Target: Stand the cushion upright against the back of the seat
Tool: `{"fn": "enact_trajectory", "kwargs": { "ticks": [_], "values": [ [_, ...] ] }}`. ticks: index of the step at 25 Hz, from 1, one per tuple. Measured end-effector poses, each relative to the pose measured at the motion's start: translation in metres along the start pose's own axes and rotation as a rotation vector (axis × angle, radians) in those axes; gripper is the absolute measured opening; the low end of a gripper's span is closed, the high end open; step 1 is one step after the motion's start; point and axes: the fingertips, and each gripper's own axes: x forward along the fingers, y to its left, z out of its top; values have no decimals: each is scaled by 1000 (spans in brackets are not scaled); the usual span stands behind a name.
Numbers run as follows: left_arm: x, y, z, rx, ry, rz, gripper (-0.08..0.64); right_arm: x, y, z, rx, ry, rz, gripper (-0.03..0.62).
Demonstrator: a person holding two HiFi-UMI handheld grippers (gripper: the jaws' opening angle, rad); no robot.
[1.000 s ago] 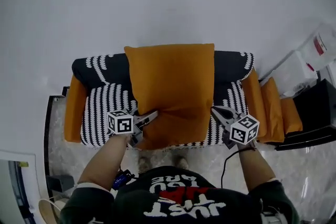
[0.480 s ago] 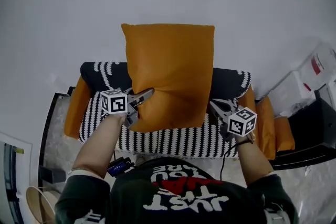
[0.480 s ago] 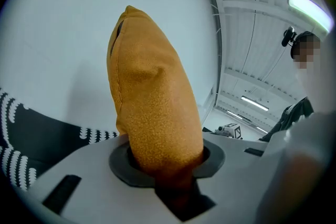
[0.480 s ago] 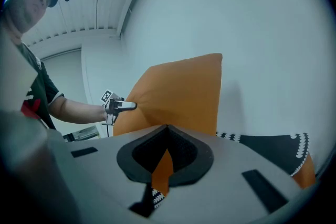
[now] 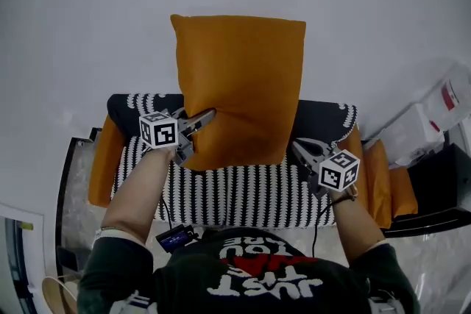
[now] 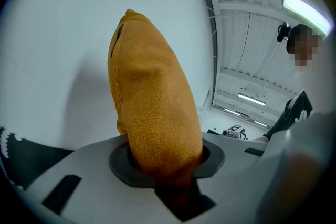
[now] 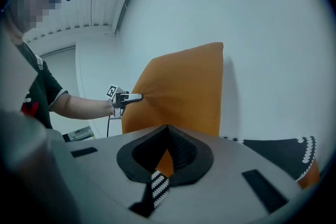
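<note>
The orange cushion (image 5: 239, 84) hangs upright in the air in front of the white wall, its lower edge over the sofa's black backrest (image 5: 324, 118). My left gripper (image 5: 210, 114) is shut on the cushion's left edge, and the fabric (image 6: 152, 107) fills its jaws (image 6: 163, 157). My right gripper (image 5: 296, 145) sits just off the cushion's lower right corner, jaws together with nothing between them (image 7: 167, 136). In the right gripper view the cushion (image 7: 181, 92) stands ahead, with the left gripper (image 7: 137, 96) pinching its far side.
The sofa has a black-and-white striped seat (image 5: 243, 195) and orange armrests (image 5: 103, 158) (image 5: 360, 165). White bags (image 5: 427, 121) and a black box (image 5: 441, 180) stand to its right. A dark low table (image 5: 70, 187) is at the left.
The cushion has risen from lying on the seat to hanging above the backrest, carried up by my left gripper. My right gripper moved up a little and stays near its corner.
</note>
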Motion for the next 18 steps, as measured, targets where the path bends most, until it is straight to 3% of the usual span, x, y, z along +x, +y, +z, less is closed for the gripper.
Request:
{"fn": "enact_trajectory", "kwargs": {
  "ticks": [4, 8, 18],
  "values": [
    [8, 40, 1, 38, -10, -41, 137, 28, -9, -7, 31, 9, -37, 25],
    [12, 80, -16, 25, -28, -81, 137, 55, -11, -26, 72, 39, -71, 25],
    [39, 162, -94, 9, -7, -119, 140, 120, -52, -88, 173, 80, -105, 25]
  ]
}}
